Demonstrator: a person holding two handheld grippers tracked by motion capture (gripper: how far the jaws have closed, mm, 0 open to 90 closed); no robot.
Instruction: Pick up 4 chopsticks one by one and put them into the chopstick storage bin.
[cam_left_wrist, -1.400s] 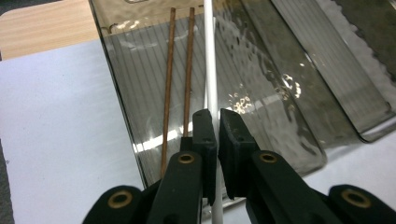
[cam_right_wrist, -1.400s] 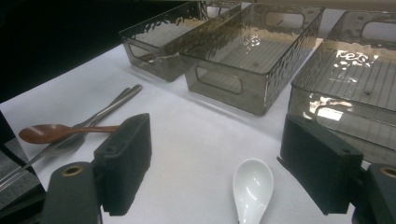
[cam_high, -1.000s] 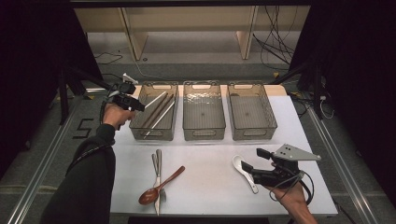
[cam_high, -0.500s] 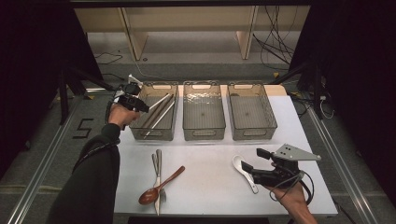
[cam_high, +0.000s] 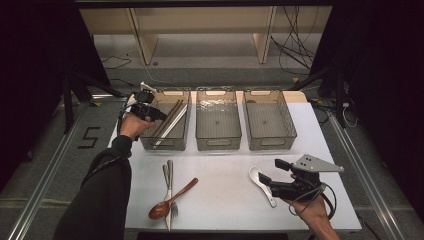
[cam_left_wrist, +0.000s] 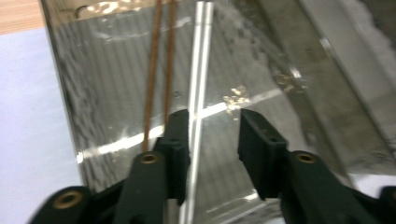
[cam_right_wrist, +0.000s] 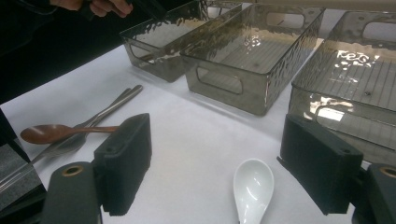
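A painted "5" (cam_high: 90, 137) marks the floor left of the table (cam_high: 330, 140). My left gripper (cam_left_wrist: 212, 135) hangs over the left bin (cam_high: 170, 145), jaws apart, above brown chopsticks (cam_left_wrist: 159, 70) and silver chopsticks (cam_left_wrist: 201, 70). My right gripper (cam_right_wrist: 215, 163), jaws wide, frames the white spoon (cam_right_wrist: 251, 189). A wooden spoon (cam_high: 170, 200) crosses the fork (cam_high: 170, 187).

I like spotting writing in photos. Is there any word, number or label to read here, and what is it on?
"5": a big dark numeral on the grey floor left of the table, at.
No other writing can be read on the bins, the cutlery or the grippers.
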